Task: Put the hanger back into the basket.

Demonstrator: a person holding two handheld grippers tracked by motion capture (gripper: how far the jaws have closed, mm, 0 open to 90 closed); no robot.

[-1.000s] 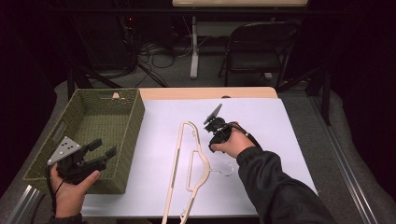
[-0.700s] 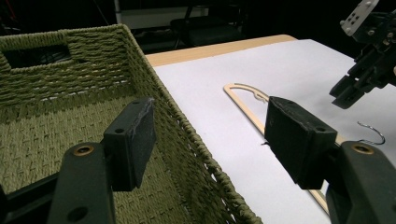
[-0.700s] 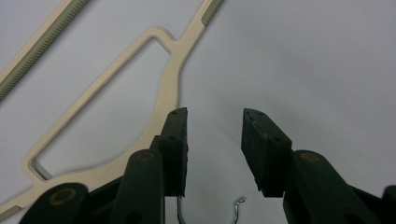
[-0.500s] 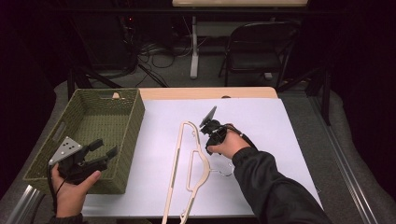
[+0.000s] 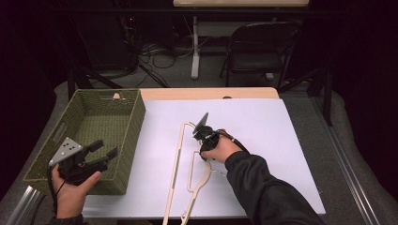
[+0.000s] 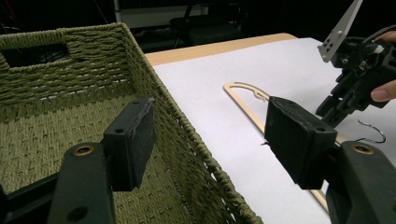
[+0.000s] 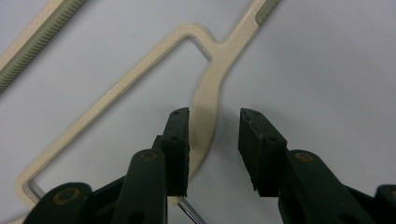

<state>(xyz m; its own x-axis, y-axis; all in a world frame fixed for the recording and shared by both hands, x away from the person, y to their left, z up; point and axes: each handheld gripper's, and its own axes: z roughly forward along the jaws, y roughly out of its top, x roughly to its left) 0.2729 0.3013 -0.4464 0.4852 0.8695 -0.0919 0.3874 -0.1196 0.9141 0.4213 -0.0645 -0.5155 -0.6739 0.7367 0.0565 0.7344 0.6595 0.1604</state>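
The cream plastic clothes hanger (image 5: pixel 187 168) lies flat on the white counter (image 5: pixel 281 140). The right tool (image 7: pixel 214 140) straddles its neck, jaws closing, 1 pad touching. The left tool (image 6: pixel 210 135), wide open, hovers at the green woven basket (image 5: pixel 101 126).

We find the hanger's neck (image 7: pixel 208 100) between the right gripper's (image 7: pixel 214 151) fingertips, bare white sheet (image 7: pixel 327 70) either side; the basket wall (image 6: pixel 187 140) stands between the left gripper's (image 6: pixel 210 140) fingers.

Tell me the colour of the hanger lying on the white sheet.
Pale cream hanger, with greyish ribbed strips; the right gripper view shows it best.
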